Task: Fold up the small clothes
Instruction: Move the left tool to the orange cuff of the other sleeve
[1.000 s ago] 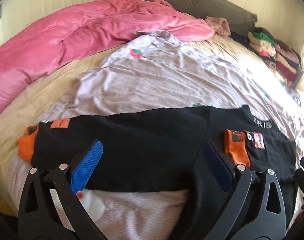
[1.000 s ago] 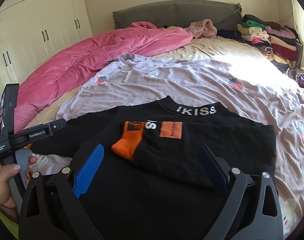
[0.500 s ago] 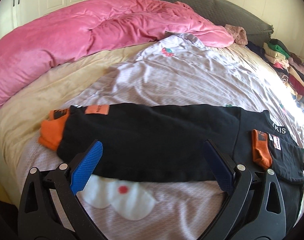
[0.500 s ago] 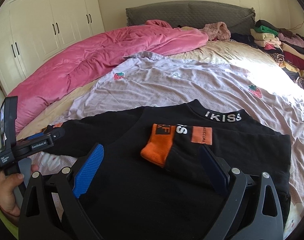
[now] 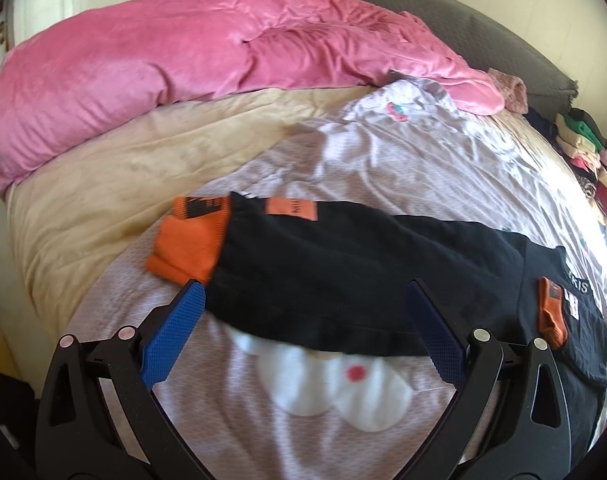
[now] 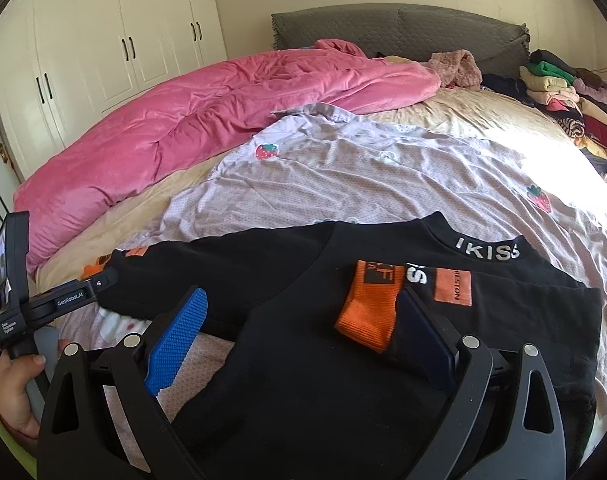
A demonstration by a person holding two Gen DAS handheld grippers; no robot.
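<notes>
Black sweater [image 6: 295, 360] has one sleeve folded across; the other apparently lies outstretched, both grippers [image 5: 303, 332] [image 6: 299, 340] gaping empty.

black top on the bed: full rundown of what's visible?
The black top is a soft knit-looking long-sleeved garment lying flat on the lilac printed sheet. Its collar carries white lettering. Both cuffs are orange: one sleeve is folded across the chest, its cuff next to an orange patch; the other sleeve stretches out sideways, ending in its cuff with another patch nearby. The left gripper and the right gripper hover over it, jaws open, gripping nothing.
</notes>
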